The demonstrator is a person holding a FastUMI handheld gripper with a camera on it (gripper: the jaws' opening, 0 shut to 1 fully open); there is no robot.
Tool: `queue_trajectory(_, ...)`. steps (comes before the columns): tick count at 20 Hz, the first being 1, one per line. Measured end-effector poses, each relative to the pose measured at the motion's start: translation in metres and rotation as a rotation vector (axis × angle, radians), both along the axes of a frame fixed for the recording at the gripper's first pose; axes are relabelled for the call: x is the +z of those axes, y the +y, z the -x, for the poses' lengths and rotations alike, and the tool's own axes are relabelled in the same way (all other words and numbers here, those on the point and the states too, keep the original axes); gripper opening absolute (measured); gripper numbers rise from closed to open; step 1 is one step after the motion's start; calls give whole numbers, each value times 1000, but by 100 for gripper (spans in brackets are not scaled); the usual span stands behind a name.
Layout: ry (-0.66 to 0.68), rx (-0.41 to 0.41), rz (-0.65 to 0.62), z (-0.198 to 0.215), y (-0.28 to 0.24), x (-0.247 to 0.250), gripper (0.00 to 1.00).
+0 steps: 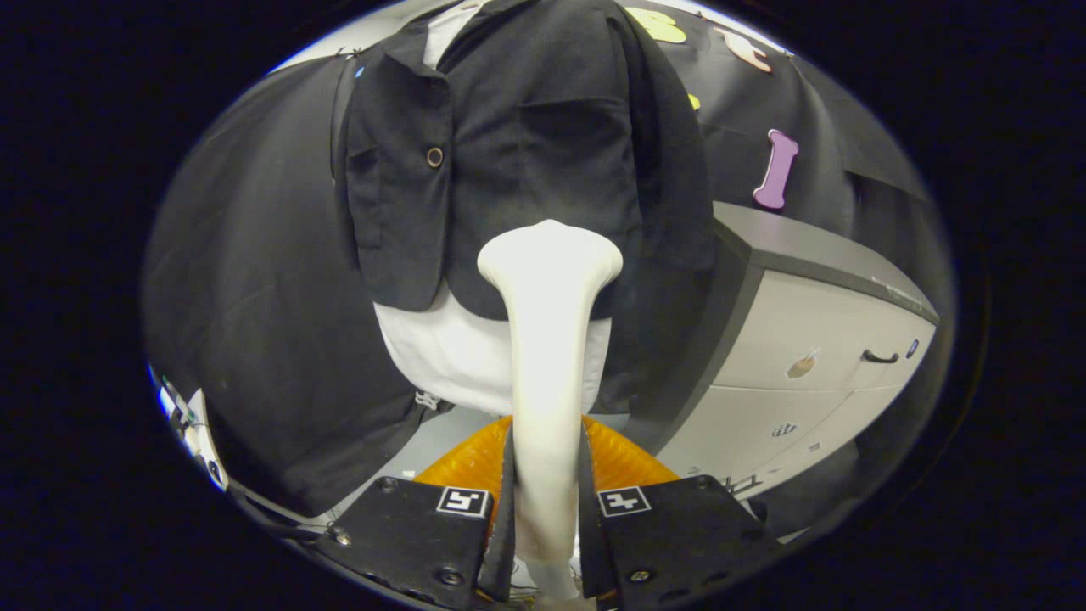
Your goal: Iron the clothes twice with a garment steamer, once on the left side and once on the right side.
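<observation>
Clamping the slim cream-white plastic steamer wand by its handle, the black two-finger gripper has both fingers pressed against the shaft, one on each side, with the wand rising straight ahead from between them. Its flared head sits well beyond the fingertips, over the lower hem of the short black cloth jacket that hangs above a white fabric underlayer. Whether the head touches the cloth cannot be told. Just beyond the fingers and below the garment lies a ribbed orange object, and off to the right stands a grey-topped white drawer cabinet.

The likely trouble is leverage: the hold is low on a long, smooth handle, so sideways pressure at the head could twist the wand between the fingers. The jacket's loose left flap might also catch the head's rim and bunch instead of smoothing. Steering wide to the right risks knocking the cabinet corner.
</observation>
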State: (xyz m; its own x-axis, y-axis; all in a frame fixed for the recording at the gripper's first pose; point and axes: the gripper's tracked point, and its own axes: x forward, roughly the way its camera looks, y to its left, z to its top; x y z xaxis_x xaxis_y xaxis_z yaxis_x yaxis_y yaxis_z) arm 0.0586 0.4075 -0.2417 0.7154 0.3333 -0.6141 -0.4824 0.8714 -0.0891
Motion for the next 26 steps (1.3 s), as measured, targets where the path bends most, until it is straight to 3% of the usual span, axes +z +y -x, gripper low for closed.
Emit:
queue_trajectory(6, 25, -9, 32, 7, -9, -23, 33)
queue_trajectory(9, -26, -20, -10, 14, -6, -6, 33)
queue_trajectory(20, -403, 88, -242, 55, 89, 172, 34)
queue_trajectory(26, -627, 224, -325, 63, 173, 297, 34)
